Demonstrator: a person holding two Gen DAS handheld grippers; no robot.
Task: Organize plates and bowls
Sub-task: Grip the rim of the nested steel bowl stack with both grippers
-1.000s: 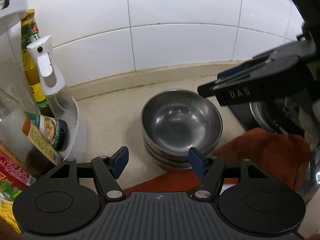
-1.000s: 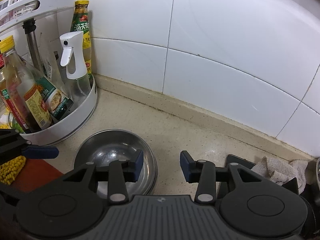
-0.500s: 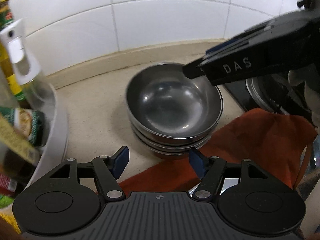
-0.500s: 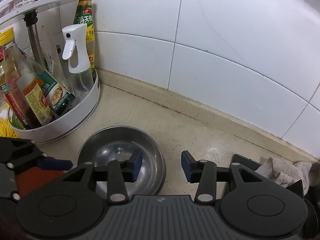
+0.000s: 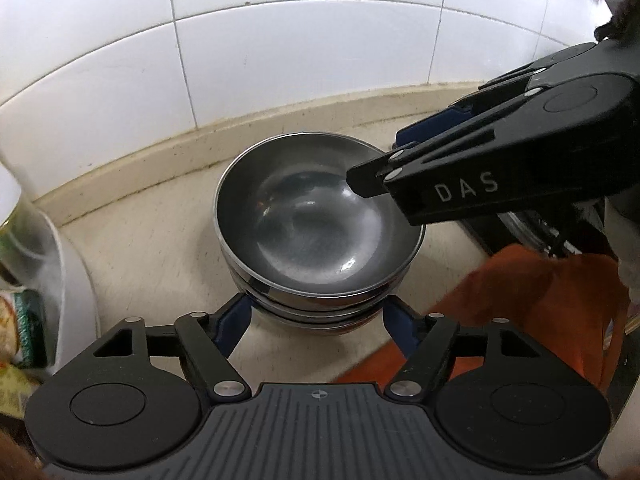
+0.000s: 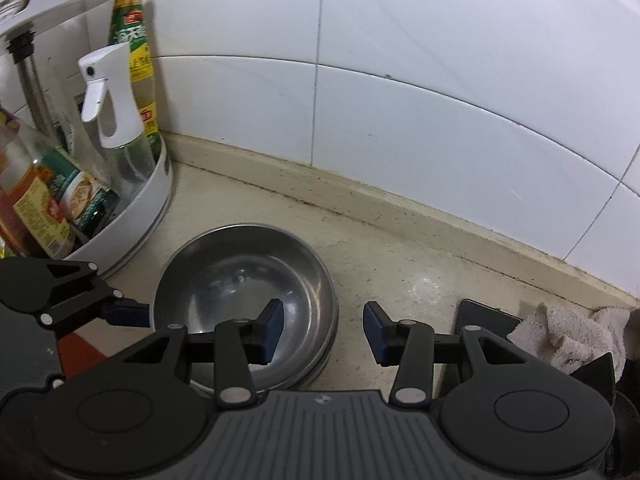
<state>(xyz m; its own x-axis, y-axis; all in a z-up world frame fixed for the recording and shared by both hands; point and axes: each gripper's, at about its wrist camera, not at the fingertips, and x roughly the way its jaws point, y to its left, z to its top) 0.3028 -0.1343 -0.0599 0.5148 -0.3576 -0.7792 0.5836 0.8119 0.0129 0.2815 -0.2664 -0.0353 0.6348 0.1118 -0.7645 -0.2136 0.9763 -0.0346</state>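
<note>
Left tool [image 5: 316,322]: opening, pads flanking the bowl stack [image 5: 316,236], no pinch visible.
Right tool [image 6: 323,330]: spread, straddling the stack's rim.

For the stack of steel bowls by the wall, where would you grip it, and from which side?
Grip the stack of steel bowls low, across its nested lower rims, coming from the near side. The left gripper already straddles that base with jaws opening, pads not pressing yet. The smooth, rounded upper wall would likely slip. The right gripper, open, could pinch the right-hand rim.
</note>
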